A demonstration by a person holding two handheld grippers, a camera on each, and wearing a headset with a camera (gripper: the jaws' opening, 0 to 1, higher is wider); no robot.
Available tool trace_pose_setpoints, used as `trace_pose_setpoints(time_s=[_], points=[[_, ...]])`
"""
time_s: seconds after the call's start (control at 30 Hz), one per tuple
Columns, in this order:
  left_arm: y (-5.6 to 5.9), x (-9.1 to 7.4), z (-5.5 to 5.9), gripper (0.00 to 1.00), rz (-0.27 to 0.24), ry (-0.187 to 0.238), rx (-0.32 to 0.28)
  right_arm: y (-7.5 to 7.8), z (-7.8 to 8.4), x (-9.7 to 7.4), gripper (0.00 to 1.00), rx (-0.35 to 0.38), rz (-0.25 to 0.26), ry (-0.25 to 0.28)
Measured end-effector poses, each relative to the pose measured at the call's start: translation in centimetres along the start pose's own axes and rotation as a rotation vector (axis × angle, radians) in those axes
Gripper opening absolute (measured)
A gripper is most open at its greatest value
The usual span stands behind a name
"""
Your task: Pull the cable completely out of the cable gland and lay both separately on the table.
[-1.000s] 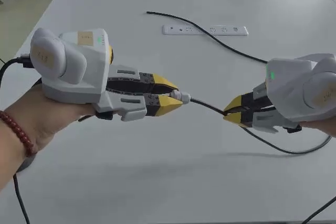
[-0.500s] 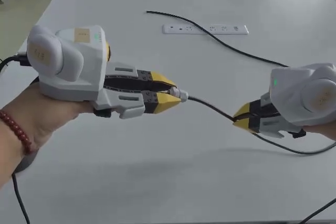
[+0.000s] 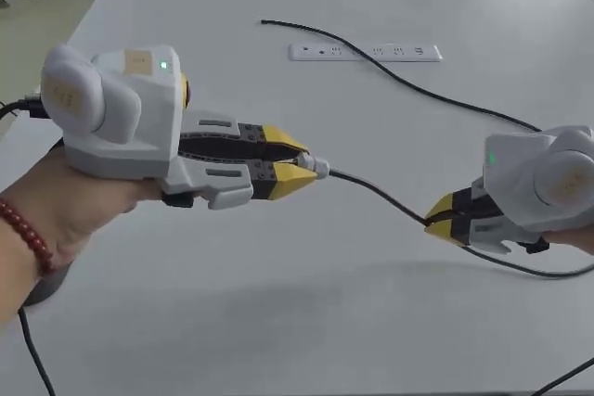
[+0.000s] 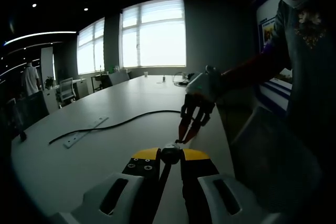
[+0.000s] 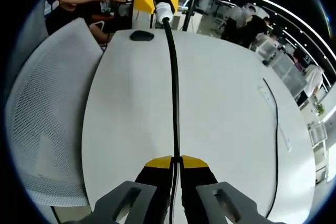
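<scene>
My left gripper [image 3: 299, 168] is held above the white table, shut on the white cable gland [image 3: 315, 167], whose tip pokes out between the yellow jaw tips [image 4: 171, 153]. A black cable [image 3: 376, 192] leaves the gland and runs taut to my right gripper [image 3: 438, 220], which is shut on it. In the right gripper view the cable [image 5: 174, 82] stretches straight from my jaws up to the gland [image 5: 162, 10]. Past the right gripper, the cable loops back and trails across the table toward the far side [image 3: 408, 86].
A white power strip [image 3: 364, 52] lies flat at the far middle of the table [image 3: 278, 312]. A mesh office chair [image 5: 47, 108] stands at the table's near side. A dark puck-like object [image 5: 142, 35] sits on the table. People stand in the background.
My right gripper has moved right and slightly down along with the cable, widening the gap to the left gripper. More cable now spans between them. The left gripper stays about where it was.
</scene>
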State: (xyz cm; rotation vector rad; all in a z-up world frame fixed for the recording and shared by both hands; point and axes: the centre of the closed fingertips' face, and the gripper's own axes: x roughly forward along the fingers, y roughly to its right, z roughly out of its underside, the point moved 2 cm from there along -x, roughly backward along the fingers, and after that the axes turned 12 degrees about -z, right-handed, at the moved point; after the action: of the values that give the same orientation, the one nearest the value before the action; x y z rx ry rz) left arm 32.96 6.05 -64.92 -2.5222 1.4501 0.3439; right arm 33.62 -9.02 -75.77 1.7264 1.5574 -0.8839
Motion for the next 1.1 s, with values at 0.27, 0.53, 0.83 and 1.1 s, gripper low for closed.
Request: trace_pose_setpoints(time_s=[0.27, 0.53, 0.83, 1.1], points=[[-0.2, -0.2, 0.0, 0.16, -0.007, 0.001, -0.005, 0.0, -0.2, -0.3, 0.0, 0.006, 0.01, 0.008], [0.0, 0.0, 0.0, 0.16, -0.004, -0.004, -0.002, -0.2, -4.6, -1.1, 0.3, -0.016, 0.03, 0.154], [0.1, -0.1, 0.0, 0.16, -0.004, -0.007, 0.0, -1.4, -11.1, -2.5, 0.46, -0.098, 0.021, 0.277], [0.3, -0.1, 0.0, 0.16, -0.001, -0.005, -0.001, -2.3, -14.5, -3.0, 0.37, -0.185, 0.01, 0.296]])
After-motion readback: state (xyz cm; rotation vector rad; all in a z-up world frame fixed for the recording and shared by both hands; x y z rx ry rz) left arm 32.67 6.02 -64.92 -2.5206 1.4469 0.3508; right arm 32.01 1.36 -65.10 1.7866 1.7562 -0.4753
